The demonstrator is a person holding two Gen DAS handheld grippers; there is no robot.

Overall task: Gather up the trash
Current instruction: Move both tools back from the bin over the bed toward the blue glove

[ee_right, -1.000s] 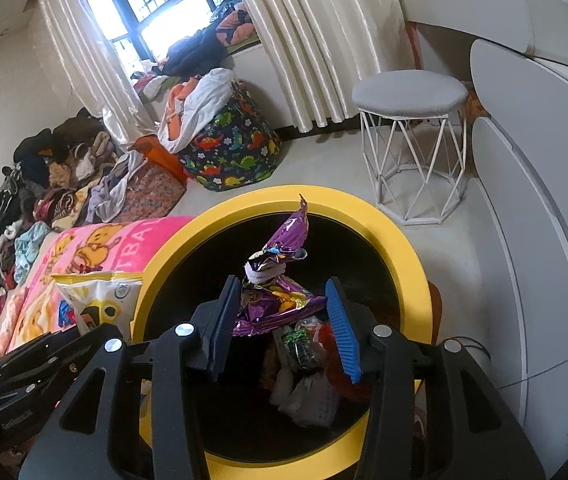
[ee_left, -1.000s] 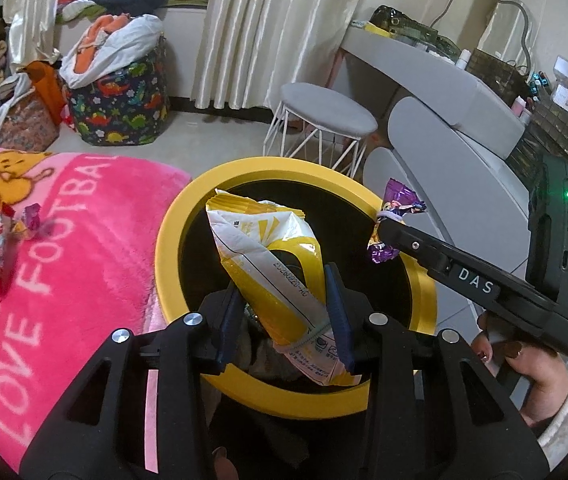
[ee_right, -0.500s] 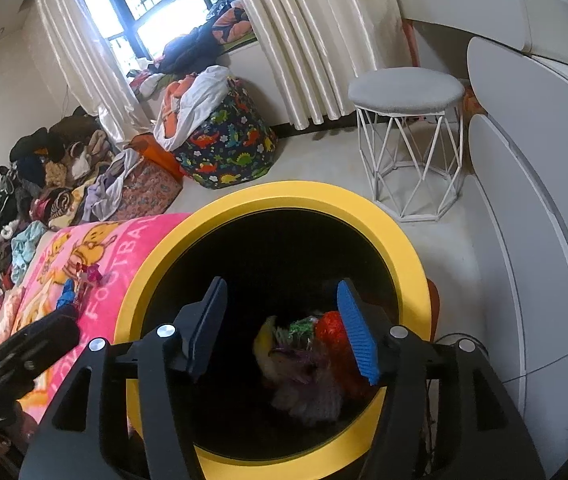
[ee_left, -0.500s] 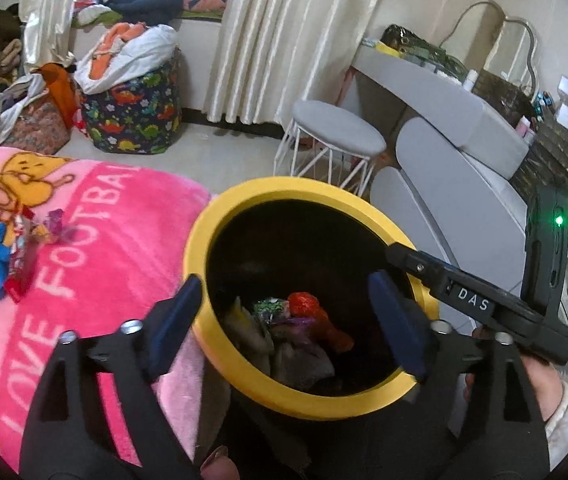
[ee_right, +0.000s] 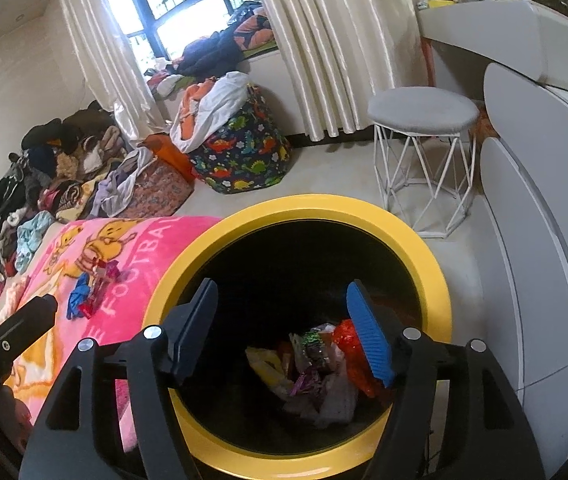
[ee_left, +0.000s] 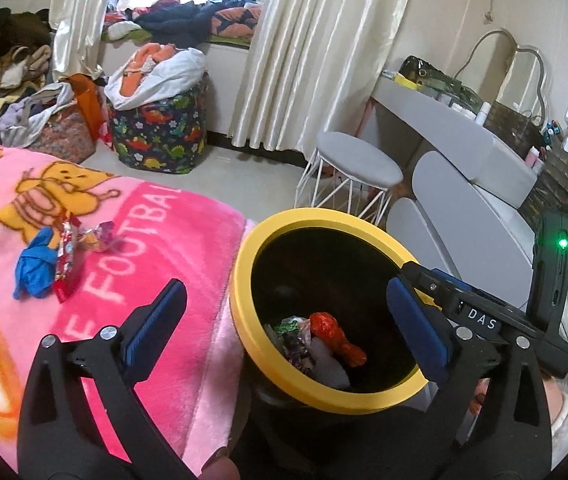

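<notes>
Several wrappers point(ee_right: 316, 364) already lie at the bottom of the yellow-rimmed bin point(ee_right: 436, 280). Left of the bin, a blue rag point(ee_left: 35, 268) and candy wrappers point(ee_left: 83, 244) remain on the pink blanket point(ee_left: 155, 256) (open approach from above). Left claw point(ee_left: 284, 328) and right claw point(ee_right: 284, 328) both gape wide, empty.

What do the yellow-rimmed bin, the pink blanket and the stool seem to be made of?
Yellow-rimmed bin: probably plastic, since the rim is smooth with a dull sheen.
Pink blanket: looks like soft fleece or plush, given its fuzzy nap and printed cartoon.
Stool: thin white legs that look like painted metal wire under a grey seat, seemingly padded fabric, though that is less certain.
</notes>
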